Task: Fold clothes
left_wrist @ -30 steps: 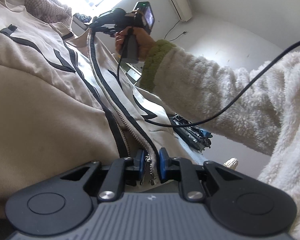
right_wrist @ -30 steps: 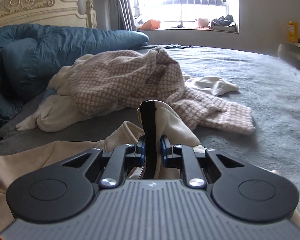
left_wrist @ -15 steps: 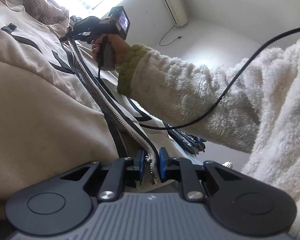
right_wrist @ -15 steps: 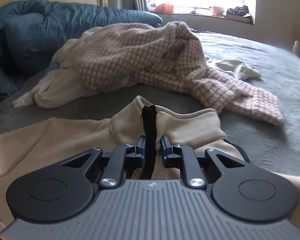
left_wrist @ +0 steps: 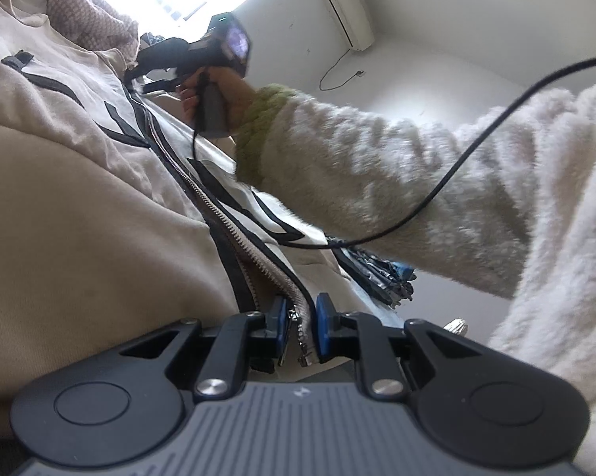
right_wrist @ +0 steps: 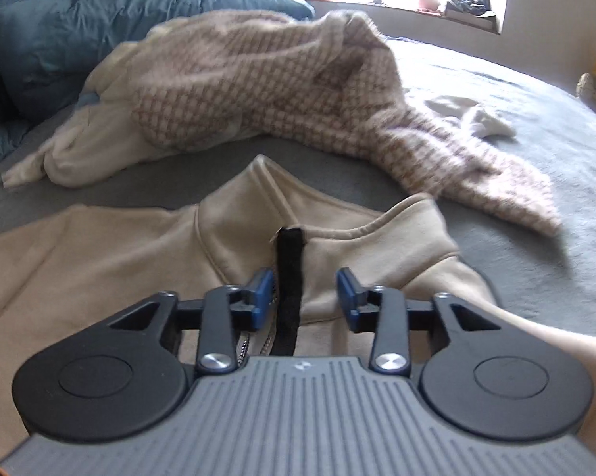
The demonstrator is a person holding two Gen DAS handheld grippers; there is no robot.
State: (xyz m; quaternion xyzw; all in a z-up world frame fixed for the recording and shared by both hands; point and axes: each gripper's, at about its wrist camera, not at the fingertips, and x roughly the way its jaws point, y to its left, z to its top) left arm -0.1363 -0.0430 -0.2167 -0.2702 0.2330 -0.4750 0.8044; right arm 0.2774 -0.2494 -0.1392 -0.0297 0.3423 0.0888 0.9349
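Note:
A beige zip-up jacket [right_wrist: 131,254] with black trim lies spread on the grey bed. Its collar [right_wrist: 337,230] faces away from me in the right wrist view. My right gripper [right_wrist: 305,295] hovers over the collar with its jaws opening; the black zipper strip [right_wrist: 289,277] stands between the pads, pressed by neither. In the left wrist view the same jacket [left_wrist: 79,206] fills the left side. My left gripper [left_wrist: 302,327] is shut on the jacket's zipper edge [left_wrist: 298,317] at the hem. Farther along the zipper, a hand holds the right gripper [left_wrist: 159,65] above the collar.
A pink-and-white checked knit garment [right_wrist: 282,79] and white clothes [right_wrist: 79,146] lie heaped beyond the jacket. A blue duvet [right_wrist: 60,27] sits at the bed's head. A fluffy white sleeve [left_wrist: 397,174] and a black cable [left_wrist: 456,166] cross the left wrist view. The grey bed [right_wrist: 516,119] stretches right.
My right gripper sank with the collar onto the bed, then its jaws parted and let go of the black zipper strip. The left gripper kept its grip and place.

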